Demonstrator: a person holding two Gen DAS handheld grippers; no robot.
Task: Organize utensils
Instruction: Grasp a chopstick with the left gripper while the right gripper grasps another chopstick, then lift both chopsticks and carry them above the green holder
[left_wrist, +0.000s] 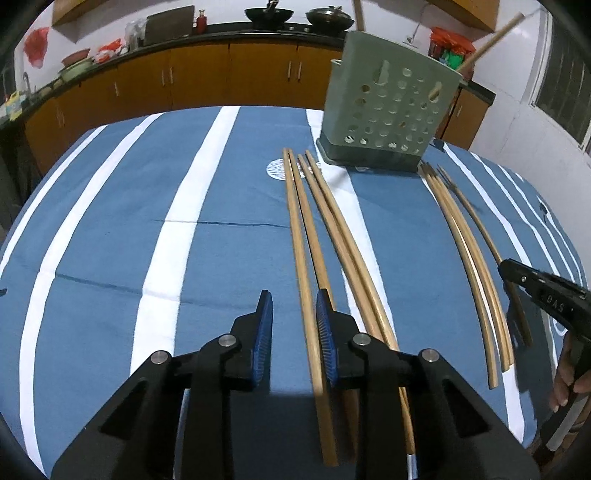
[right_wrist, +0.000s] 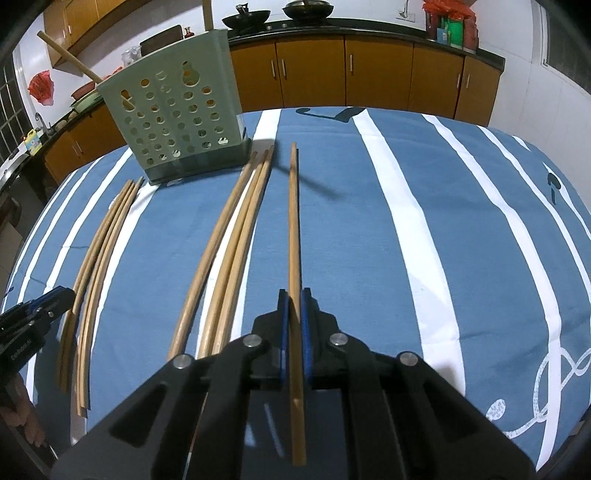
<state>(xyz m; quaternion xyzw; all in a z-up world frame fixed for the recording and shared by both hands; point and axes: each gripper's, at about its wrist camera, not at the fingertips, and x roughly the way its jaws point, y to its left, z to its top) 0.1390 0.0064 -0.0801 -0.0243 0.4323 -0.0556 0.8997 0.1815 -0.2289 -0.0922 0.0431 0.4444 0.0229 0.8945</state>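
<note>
The right gripper (right_wrist: 294, 295) is clamped on a single chopstick (right_wrist: 293, 221), pinched between the blue pads (right_wrist: 305, 325) near its thick end, with the tip pointing away toward the holder (right_wrist: 177, 110). The shaft casts a separate shadow on the cloth, so it appears lifted clear of the tabletop (right_wrist: 369, 240).

The left gripper (left_wrist: 294, 306) stands with its jaws parted around one chopstick of the left group (left_wrist: 317, 229); the pads do not appear to be touching it.

Procedure, as judged from this position:
1. Keep the held chopstick in line with the gripper fingers so it does not swivel in the pads.
2. Raise the tip above the rim of the holder before moving forward; the perforated wall would otherwise block it.
3. Tilt toward vertical over the opening, then release. The holder is light plastic and may slide if struck.

Two chopsticks already lean out of the holder. A further bundle (right_wrist: 229, 258) lies just left of the held chopstick.

The tabletop carries a blue cloth with white stripes. Behind it runs a dark kitchen counter over orange-brown cabinets (right_wrist: 369, 70), with woks on the stove.
</note>
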